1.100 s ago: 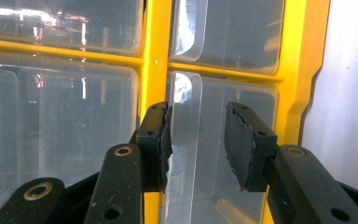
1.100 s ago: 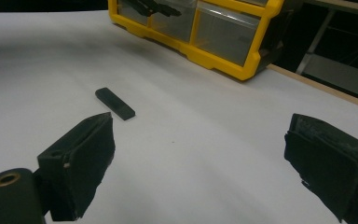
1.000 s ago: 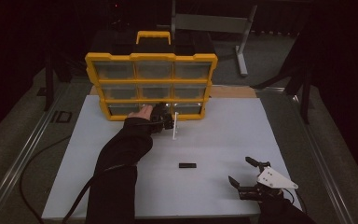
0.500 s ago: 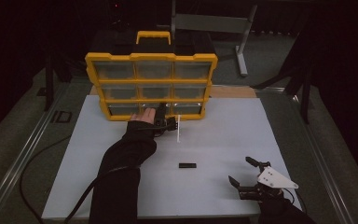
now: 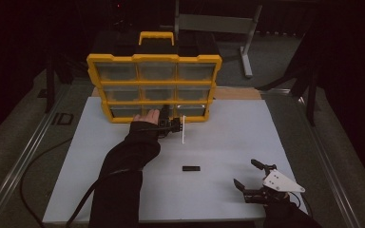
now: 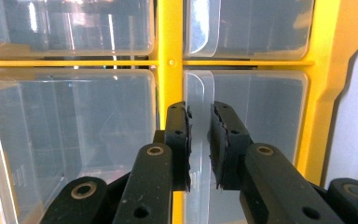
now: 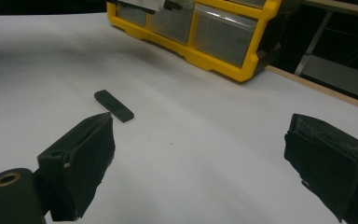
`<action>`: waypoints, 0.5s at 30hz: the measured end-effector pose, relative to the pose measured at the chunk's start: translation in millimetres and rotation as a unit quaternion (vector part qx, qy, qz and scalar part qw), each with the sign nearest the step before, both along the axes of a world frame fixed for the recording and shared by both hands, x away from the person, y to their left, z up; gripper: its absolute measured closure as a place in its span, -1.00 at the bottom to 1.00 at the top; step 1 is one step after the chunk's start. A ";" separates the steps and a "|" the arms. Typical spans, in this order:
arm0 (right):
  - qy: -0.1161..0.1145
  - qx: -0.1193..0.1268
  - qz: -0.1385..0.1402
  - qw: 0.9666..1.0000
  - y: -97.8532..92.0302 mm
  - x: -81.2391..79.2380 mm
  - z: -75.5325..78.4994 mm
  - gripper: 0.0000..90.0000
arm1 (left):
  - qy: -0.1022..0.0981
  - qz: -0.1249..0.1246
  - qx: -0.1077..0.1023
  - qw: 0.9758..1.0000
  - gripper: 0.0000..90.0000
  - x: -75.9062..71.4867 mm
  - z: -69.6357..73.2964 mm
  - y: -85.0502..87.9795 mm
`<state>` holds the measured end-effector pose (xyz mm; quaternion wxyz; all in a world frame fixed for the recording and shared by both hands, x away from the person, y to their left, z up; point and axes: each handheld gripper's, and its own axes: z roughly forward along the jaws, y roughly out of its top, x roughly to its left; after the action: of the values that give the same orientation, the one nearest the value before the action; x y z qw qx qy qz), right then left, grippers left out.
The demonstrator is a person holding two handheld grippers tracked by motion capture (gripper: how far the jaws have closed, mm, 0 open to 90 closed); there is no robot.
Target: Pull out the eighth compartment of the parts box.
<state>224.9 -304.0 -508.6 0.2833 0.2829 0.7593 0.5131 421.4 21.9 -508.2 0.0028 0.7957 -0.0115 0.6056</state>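
A yellow organizer [image 5: 154,61] with clear drawers stands at the back of the white table top. My left gripper [image 5: 172,125] is at its bottom row, on the right-hand drawer [image 6: 256,112] just past the yellow divider [image 6: 169,70]. Its jaws have just been closing, and the drawer's clear front lip [image 6: 199,93] stands between the pads, which are shut on it. My right gripper [image 5: 244,173] rests open near the front right of the table, nothing between its fingers [image 7: 81,158]. A small black block [image 5: 190,168] [image 7: 113,105] lies flat on the table, left of and beyond the right gripper.
The white sheet [image 5: 228,137] covers the table from the organizer to the front edge. A black cable [image 5: 33,166] trails off the left side. A metal stand [image 5: 247,42] is behind the table at the right. The organizer's corner [image 7: 242,60] shows far ahead of the right gripper.
The left hand has edged a little to the right along the organizer's bottom row. The right gripper and the black block have stayed where they were.
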 end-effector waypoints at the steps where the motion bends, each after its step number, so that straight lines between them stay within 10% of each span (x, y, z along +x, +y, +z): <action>1: 0.000 0.000 -0.001 1.000 -0.1 -0.1 0.1 -0.82 | 0.002 -0.001 0.000 1.000 0.76 -0.7 0.3 0.0; 15: 0.001 0.000 -0.003 1.000 0.3 0.4 -0.1 -0.82 | -0.001 -0.013 0.000 1.000 0.75 -14.5 -2.0 3.3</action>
<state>225.3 -303.7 -508.7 0.2842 0.2850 0.7589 0.5118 406.9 25.2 -510.2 0.0103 0.7948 -0.0216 0.6064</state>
